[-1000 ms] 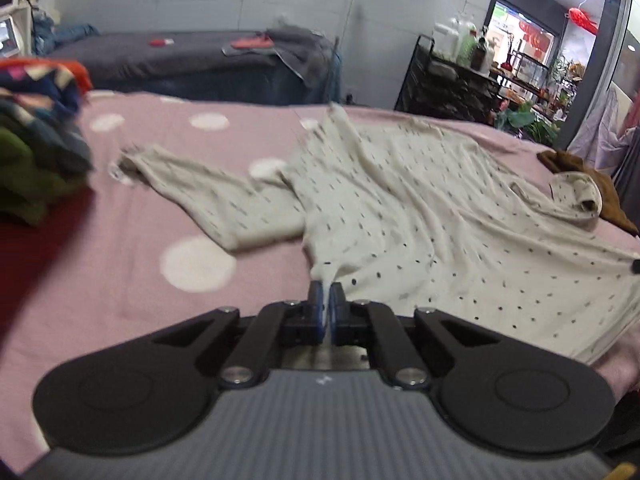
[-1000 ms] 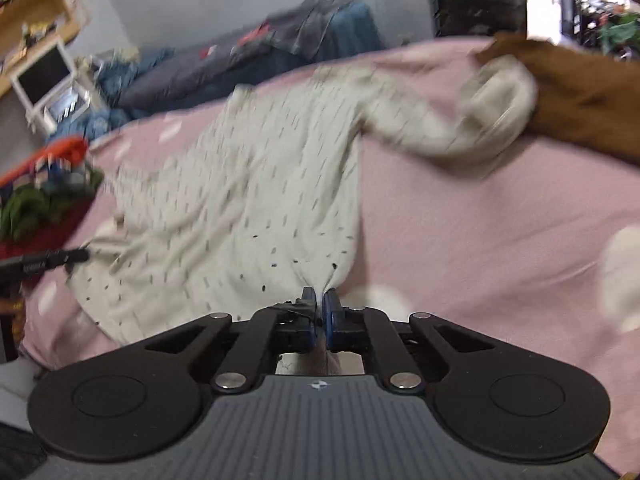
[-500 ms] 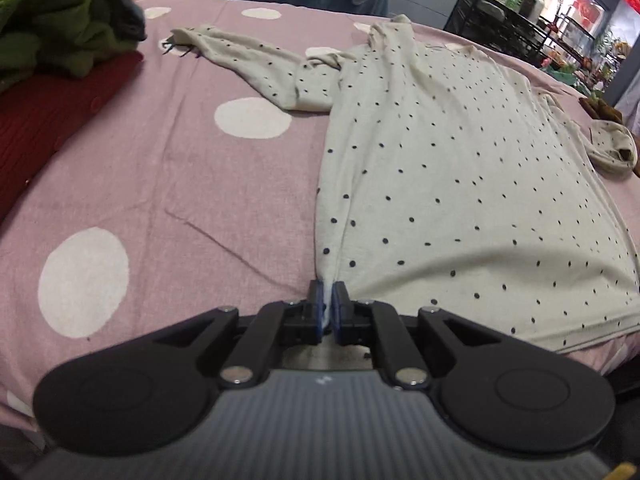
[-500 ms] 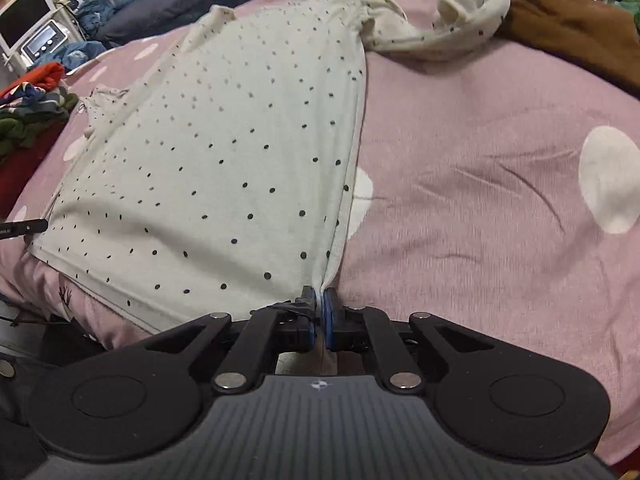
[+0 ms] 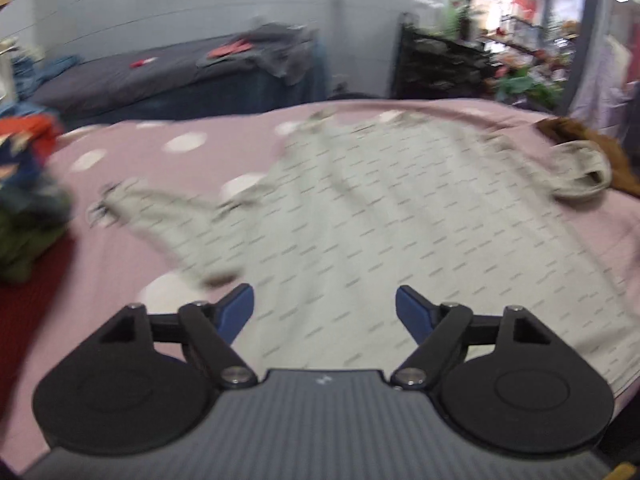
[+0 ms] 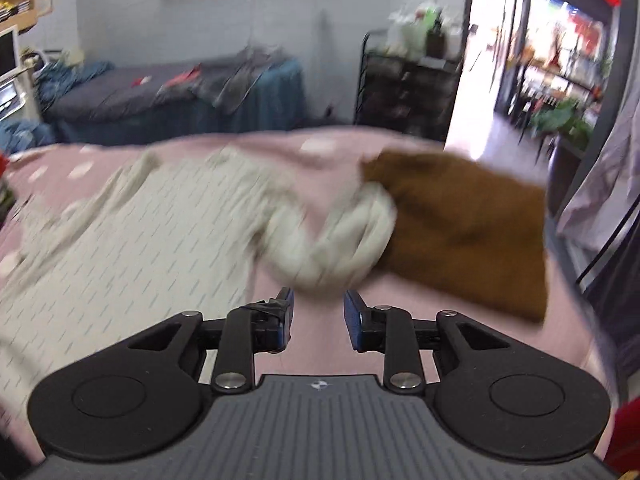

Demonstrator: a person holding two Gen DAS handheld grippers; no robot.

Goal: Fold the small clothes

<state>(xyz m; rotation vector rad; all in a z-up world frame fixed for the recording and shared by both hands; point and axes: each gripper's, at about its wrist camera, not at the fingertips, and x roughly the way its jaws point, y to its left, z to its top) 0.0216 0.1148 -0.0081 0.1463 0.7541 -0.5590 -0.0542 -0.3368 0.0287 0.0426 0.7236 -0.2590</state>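
Observation:
A cream long-sleeved top with dark dots [image 5: 380, 232] lies spread on the pink polka-dot bed [image 5: 132, 252]. My left gripper [image 5: 324, 308] hovers over its lower hem, jaws opening wide, nothing between them. One sleeve [image 5: 160, 208] stretches to the left. In the right wrist view the same top [image 6: 132, 248] lies at left and its other sleeve [image 6: 336, 240] is bunched just ahead of my right gripper [image 6: 318, 314], whose jaws are opening with nothing pressed between the pads. Both views are motion-blurred.
A brown garment [image 6: 464, 236] lies on the bed's right side, touching the bunched sleeve. A pile of folded clothes [image 5: 28, 200] sits at the left edge. Behind stand another bed with grey covers [image 5: 172, 76] and a black rack [image 6: 404, 88].
Both grippers have let go of the top's hem corners and opened. Both have lifted and swung so the room behind shows again. The top now lies flat on the bed.

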